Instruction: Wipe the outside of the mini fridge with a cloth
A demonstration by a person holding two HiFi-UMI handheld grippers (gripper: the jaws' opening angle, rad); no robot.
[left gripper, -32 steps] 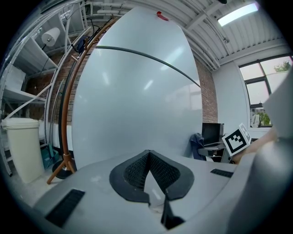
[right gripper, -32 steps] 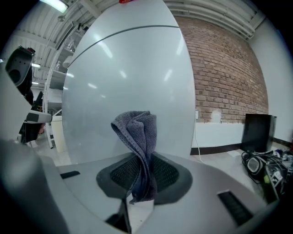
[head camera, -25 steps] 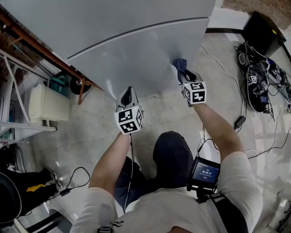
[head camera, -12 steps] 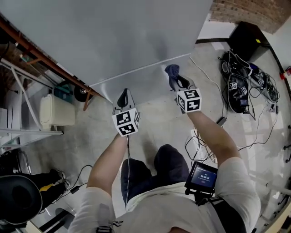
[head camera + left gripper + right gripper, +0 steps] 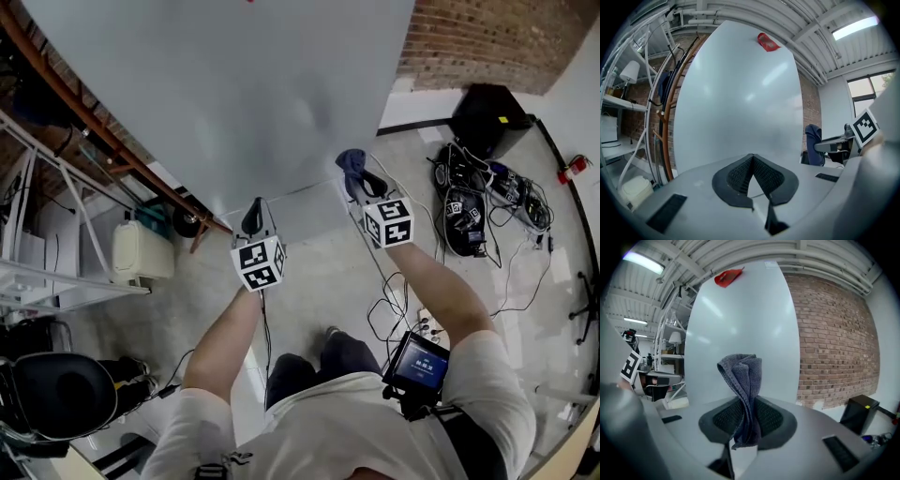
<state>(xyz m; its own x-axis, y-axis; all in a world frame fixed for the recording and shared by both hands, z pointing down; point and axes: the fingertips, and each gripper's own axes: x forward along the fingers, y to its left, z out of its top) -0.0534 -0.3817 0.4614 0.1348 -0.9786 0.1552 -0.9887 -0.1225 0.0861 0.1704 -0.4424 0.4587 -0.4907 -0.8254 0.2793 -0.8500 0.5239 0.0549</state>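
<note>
The pale grey mini fridge [image 5: 234, 84] fills the top of the head view, its smooth front facing me [image 5: 740, 103] [image 5: 740, 324]. My right gripper [image 5: 356, 183] is shut on a blue-grey cloth [image 5: 352, 164] [image 5: 743, 394], which sticks up from the jaws a short way off the fridge's lower right corner. My left gripper [image 5: 253, 217] is shut with nothing in it [image 5: 751, 176], just below the fridge's bottom edge. A red item [image 5: 726, 276] lies on top of the fridge.
A brick wall [image 5: 487, 42] stands to the right, with a black box [image 5: 487, 117] and tangled cables [image 5: 469, 211] on the floor. Metal shelving [image 5: 56, 244], a white container [image 5: 141, 253] and a black chair [image 5: 52, 394] are at the left.
Both grippers have dropped away from the fridge front and now sit below its bottom edge. The cloth is no longer against the surface. The view has tilted up to show more fridge and wall.
</note>
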